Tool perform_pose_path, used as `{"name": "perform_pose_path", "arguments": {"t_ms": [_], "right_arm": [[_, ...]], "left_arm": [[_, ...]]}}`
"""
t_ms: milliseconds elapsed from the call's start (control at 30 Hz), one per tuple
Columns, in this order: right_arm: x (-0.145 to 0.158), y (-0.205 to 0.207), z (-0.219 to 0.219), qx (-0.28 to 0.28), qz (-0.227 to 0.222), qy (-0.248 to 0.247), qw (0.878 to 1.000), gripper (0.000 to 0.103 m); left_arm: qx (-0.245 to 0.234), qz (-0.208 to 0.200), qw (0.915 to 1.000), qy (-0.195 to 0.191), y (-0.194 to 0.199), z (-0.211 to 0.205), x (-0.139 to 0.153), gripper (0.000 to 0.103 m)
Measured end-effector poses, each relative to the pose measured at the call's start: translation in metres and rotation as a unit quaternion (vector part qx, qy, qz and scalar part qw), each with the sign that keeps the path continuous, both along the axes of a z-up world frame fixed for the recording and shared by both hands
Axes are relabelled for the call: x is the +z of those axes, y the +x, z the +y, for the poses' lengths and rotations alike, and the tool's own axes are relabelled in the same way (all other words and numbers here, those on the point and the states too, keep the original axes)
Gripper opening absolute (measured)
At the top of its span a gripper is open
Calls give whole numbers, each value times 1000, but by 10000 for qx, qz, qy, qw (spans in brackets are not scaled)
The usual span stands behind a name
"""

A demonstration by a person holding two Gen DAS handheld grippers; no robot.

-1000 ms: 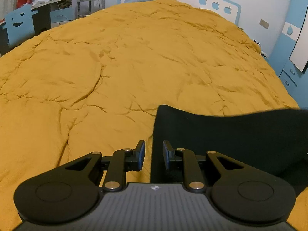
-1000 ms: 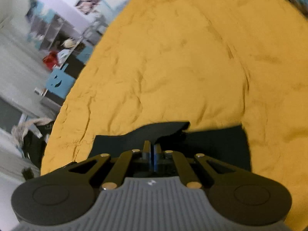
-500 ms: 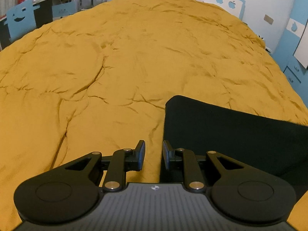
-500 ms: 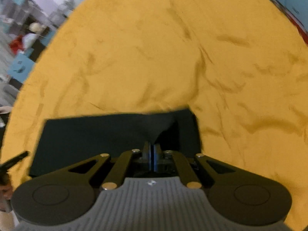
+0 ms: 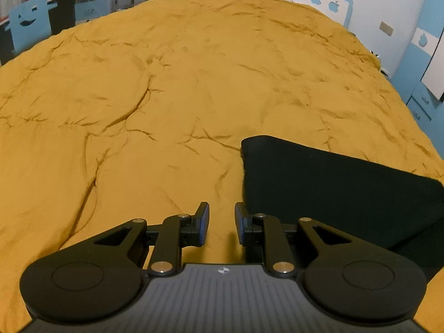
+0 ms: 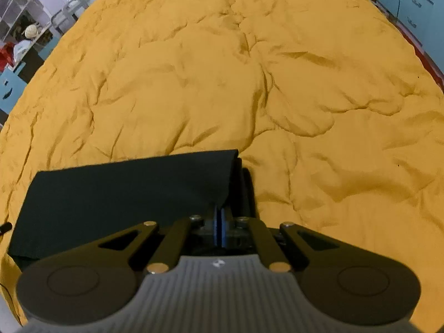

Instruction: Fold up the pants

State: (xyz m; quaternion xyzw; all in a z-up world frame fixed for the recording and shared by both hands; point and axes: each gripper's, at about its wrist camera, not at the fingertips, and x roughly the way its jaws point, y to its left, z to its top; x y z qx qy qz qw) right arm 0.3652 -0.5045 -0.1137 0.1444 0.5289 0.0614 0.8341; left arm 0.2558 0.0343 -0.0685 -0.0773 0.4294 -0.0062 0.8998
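Since a second ago the pants [image 5: 327, 191] have dropped from a raised, curved sheet in the left wrist view to a flat dark slab lying on the bed [image 5: 194, 83], and the left claw [image 5: 221, 226] has drawn off their edge, so that yellow quilt now shows between its fingers. In the right wrist view the lifted flap has flattened into a neat rectangle.

Now the left claw is released, jaws apart and holding nothing, just beside the pants' near left edge, which sits at about 2 o'clock from it. The right claw [image 6: 219, 229] is clenched on the pants [image 6: 125, 191], pinching a corner of the top layer that rises to a peak at its fingertips; the rest of the garment spreads toward 10 o'clock from that claw.

The pants look like a thin, soft, matt black cloth: light, limp, not slippery, and likely to sag or slide layer over layer if lifted from one point only. The bed is padded and wrinkled, so dragging could bunch the fabric. For a further fold, the best hold is probably at two corners of one short edge, each claw taking all layers together close to the edge. The fold seems well along, though how many layers lie stacked cannot be told.
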Motion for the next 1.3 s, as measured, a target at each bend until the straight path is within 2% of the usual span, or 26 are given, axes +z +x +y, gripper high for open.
{"name": "perform_pose_path", "arguments": {"t_ms": [67,133,167,200,233,367,533,567,667,700,767,833,867,933,1033,1100,1133,1167,1200,1233,1300], "right_arm": [[6,-10,-6,-153,-144,-46,9998,6],[13,-27,-18,-355,-212,378,9984,9],[15,-34,-24,-474,-218,606,9968,18],[15,-45,-29,-618,-230,875,9940,35],[14,-52,-32,-706,-235,1051,9917,40],[-8,-76,-40,-1419,20,1904,9714,40],[-41,-81,-45,-2184,128,2613,9401,40],[-45,-80,-44,-2299,137,2643,9365,39],[-50,-74,-40,-2434,139,2555,9356,16],[-51,-74,-39,-2460,130,2579,9342,12],[-51,-74,-39,-2459,116,2583,9342,10],[-49,-73,-39,-2428,121,2531,9364,9],[-48,-73,-39,-2398,120,2497,9381,8],[-49,-73,-40,-2370,115,2453,9400,8],[-51,-73,-40,-2371,97,2437,9404,7],[-52,-73,-40,-2380,79,2435,9402,3],[-51,-73,-39,-2381,68,2410,9409,0],[-47,-73,-39,-2380,37,2380,9416,0],[-41,-74,-39,-2368,-54,2365,9423,0],[-32,-75,-39,-2320,-208,2334,9441,0],[-17,-76,-40,-2223,-360,2232,9484,0]], "left_arm": [[-72,-55,9999,58,-4,-1,2,23],[-203,-87,9996,155,-9,-1,3,23],[-263,-103,9994,204,-11,-2,4,23],[-349,-132,9990,262,-14,-2,4,23],[-415,-147,9986,299,-16,-2,4,23],[-675,-165,9965,472,-27,-4,2,23],[-1093,-222,9920,597,-45,-8,3,26],[-1157,-230,9907,674,-47,-9,2,27],[-1264,-218,9889,755,-52,-10,1,31],[-1302,-200,9883,766,-54,-10,0,32],[-1434,-240,9859,832,-57,-11,2,35],[-1605,-311,9836,764,-61,-10,5,51],[-1666,-356,9831,673,-62,-9,7,53],[-1660,-369,9843,482,-62,-8,9,55],[-1576,-239,9864,410,-54,-17,3,55],[-1735,-104,9841,355,-49,-28,-5,55],[-1661,-64,9845,566,-47,-34,-10,53],[-1495,104,9849,864,-41,-39,-16,45],[-1452,217,9848,931,-38,-40,-20,34],[-1493,227,9855,778,-37,-39,-20,17],[-1379,293,9876,694,-37,-34,-19,10]]}}
